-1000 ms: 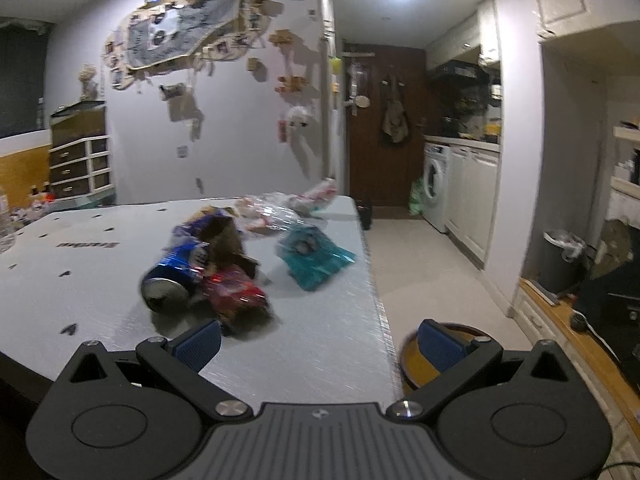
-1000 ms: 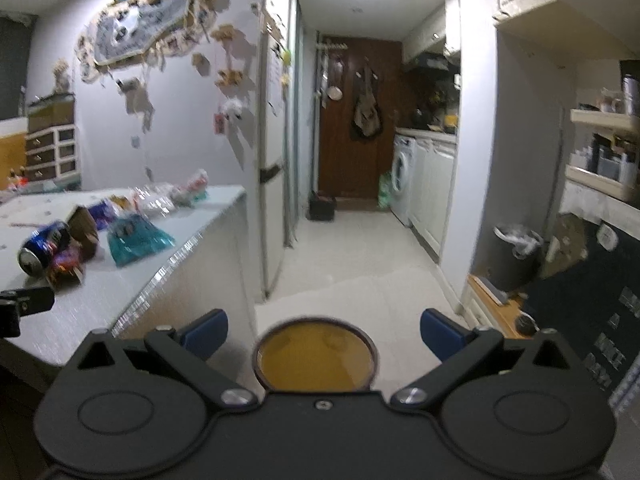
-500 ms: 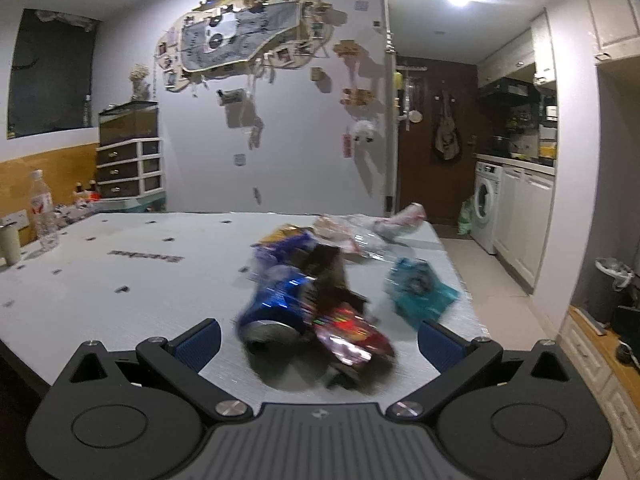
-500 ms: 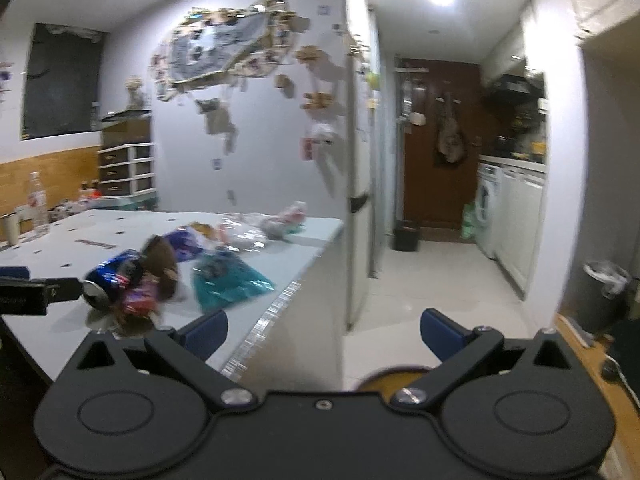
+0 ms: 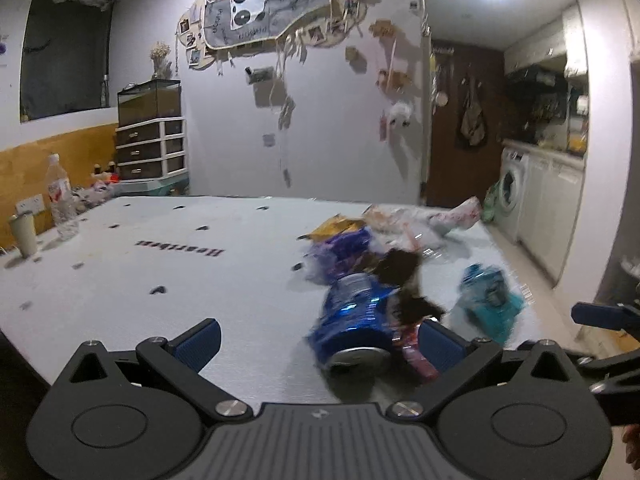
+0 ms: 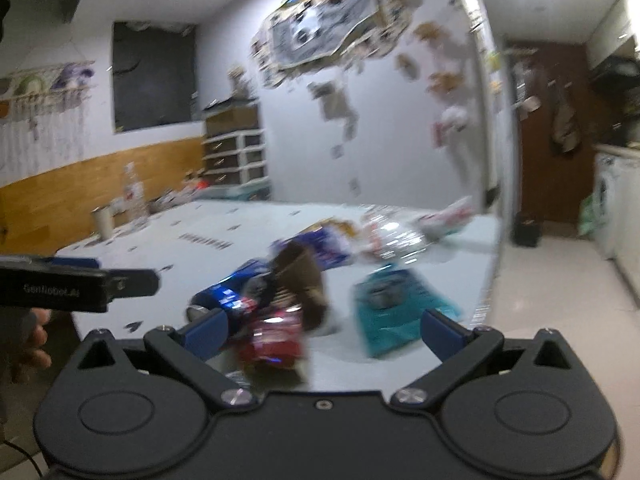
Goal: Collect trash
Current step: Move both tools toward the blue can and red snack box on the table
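Two hand-held claws at the near edge of a white patterned tabletop (image 5: 168,264), both facing a heap of litter. The left claw (image 5: 318,342) stands wide, nothing between its blue-padded fingers; the crushed blue drinks can (image 5: 356,320) lies on its side at lower centre-right of the left wrist view, its open end toward the camera, nearer the right-hand pad than the left. The spread suits the can's girth, so this is probably the approach to a first grasp.

The right claw (image 6: 322,334) is likewise wide and empty. In its view a crumpled red foil wrapper (image 6: 276,340) lies at lower centre, just inside the left-hand pad, with a brown torn paper scrap (image 6: 304,284) standing over it and touching the can (image 6: 228,288). A teal plastic packet (image 6: 394,304) lies flat at lower right, a little apart from the heap. A purple-and-white snack bag (image 5: 340,248) and clear crinkled film (image 6: 388,236) sit behind, toward the far right edge of the tabletop.

The litter is clustered and overlapping, so closing on one piece is likely to drag its neighbours. Motion blur softens all edges, and exact contacts cannot be told. No bin is in view.
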Demonstrator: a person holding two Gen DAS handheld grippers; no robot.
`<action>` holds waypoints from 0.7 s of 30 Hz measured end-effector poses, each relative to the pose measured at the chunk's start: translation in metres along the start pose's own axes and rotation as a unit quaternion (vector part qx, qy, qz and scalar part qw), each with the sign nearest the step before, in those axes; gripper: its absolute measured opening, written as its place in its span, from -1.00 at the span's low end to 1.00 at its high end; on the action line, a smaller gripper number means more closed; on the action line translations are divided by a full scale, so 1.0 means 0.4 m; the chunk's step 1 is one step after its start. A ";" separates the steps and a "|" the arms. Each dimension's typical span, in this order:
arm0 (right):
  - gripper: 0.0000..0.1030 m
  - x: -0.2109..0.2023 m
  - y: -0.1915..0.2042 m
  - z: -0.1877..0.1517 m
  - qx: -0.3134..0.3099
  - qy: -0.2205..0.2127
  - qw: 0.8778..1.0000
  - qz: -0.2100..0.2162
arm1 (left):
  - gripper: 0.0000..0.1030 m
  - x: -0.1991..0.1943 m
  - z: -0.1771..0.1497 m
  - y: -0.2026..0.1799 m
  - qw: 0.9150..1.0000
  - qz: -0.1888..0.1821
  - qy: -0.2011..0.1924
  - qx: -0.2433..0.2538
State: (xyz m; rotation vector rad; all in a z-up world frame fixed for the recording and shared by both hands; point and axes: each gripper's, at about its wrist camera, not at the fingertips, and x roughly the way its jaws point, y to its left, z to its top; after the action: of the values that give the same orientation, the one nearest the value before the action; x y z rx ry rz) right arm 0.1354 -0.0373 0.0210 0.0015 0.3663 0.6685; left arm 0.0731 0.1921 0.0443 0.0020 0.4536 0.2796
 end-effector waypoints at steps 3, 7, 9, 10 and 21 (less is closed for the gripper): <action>1.00 0.072 0.028 -0.005 -0.010 0.029 0.999 0.020 | 1.00 0.024 0.014 0.008 1.000 -0.005 0.014 0.021; 0.85 0.157 0.046 -0.018 -0.011 0.068 0.997 0.047 | 1.00 0.058 0.037 0.014 0.998 -0.040 0.037 0.025; 0.82 0.192 0.054 -0.027 -0.018 0.083 0.995 0.054 | 1.00 0.074 0.049 0.005 0.997 -0.047 0.050 0.032; 0.82 0.207 0.054 -0.031 -0.022 0.088 0.994 0.055 | 1.00 0.083 0.055 -0.003 0.996 -0.047 0.059 0.040; 0.09 0.259 0.027 -0.024 0.006 0.140 0.987 0.075 | 0.83 0.175 0.091 -0.141 0.986 -0.017 0.093 0.135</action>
State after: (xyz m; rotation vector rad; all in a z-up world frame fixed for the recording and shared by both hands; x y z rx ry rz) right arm 0.2007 0.0329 -0.0210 -0.0545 0.6453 0.8173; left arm 0.1642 0.1586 0.0432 0.2351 0.6743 0.1829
